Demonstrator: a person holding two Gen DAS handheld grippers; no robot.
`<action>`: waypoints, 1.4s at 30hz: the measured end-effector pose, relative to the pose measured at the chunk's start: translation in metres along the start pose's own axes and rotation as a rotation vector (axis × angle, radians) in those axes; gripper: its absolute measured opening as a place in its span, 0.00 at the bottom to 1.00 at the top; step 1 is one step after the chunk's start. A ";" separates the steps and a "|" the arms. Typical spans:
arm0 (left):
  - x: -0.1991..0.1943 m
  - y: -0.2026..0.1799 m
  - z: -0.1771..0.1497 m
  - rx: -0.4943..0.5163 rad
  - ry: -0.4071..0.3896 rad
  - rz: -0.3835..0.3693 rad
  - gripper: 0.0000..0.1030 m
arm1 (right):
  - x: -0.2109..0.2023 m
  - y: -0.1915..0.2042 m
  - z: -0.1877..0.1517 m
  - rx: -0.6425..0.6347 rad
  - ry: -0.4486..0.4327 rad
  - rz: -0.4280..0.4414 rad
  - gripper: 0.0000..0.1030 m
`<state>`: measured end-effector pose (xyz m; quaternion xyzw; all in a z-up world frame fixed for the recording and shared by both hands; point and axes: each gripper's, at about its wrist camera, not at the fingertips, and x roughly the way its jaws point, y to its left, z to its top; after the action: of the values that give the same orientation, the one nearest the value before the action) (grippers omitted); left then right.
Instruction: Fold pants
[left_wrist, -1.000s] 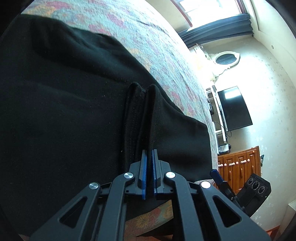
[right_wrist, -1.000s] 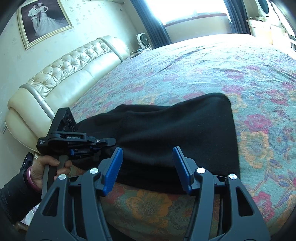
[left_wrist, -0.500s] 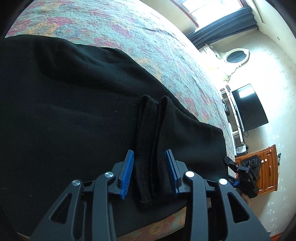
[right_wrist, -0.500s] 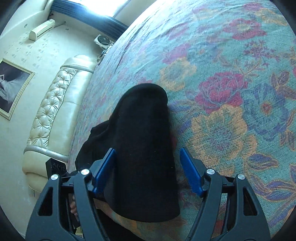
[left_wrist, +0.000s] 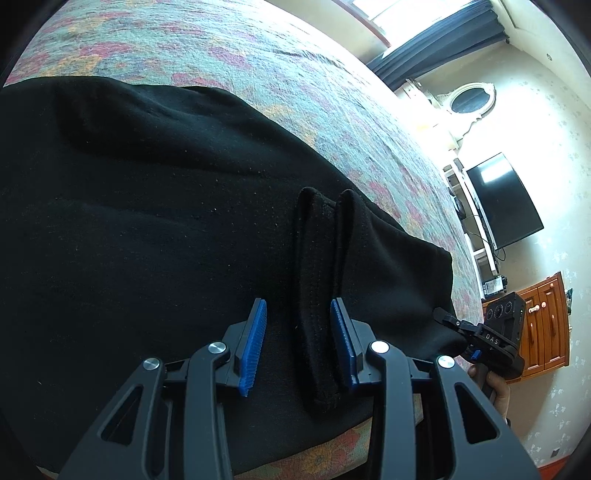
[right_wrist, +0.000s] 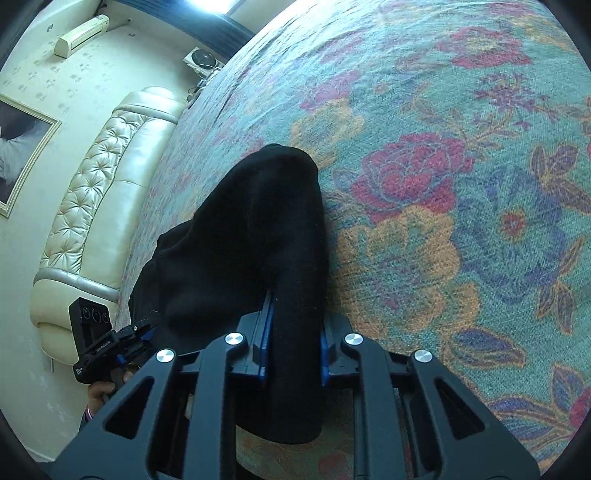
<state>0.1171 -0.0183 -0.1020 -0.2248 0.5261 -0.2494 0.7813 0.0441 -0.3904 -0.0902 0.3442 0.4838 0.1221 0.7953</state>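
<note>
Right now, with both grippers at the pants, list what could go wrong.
1. The left gripper is open around a raised fold of the pants; closing off-centre might catch only one layer.
2. The right gripper clamps a thick bunch near the bed edge; pulling could drag the pants off.

Black pants (left_wrist: 155, 229) lie on floral bedspread (right_wrist: 461, 184).

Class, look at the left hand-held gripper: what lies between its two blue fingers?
In the left wrist view, a raised ridge of the black pants lies between the open fingers of the left hand-held gripper.
</note>
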 end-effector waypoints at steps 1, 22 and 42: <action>-0.002 0.000 0.001 0.000 -0.001 -0.003 0.36 | -0.001 -0.001 -0.001 0.000 0.000 0.005 0.21; -0.217 0.218 0.001 -0.335 -0.331 -0.027 0.77 | -0.009 0.140 -0.039 -0.273 -0.029 0.039 0.51; -0.196 0.253 0.018 -0.287 -0.266 -0.036 0.74 | 0.029 0.169 -0.075 -0.308 0.113 0.084 0.52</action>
<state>0.1099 0.3020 -0.1120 -0.3743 0.4441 -0.1539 0.7994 0.0184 -0.2191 -0.0191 0.2306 0.4886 0.2470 0.8044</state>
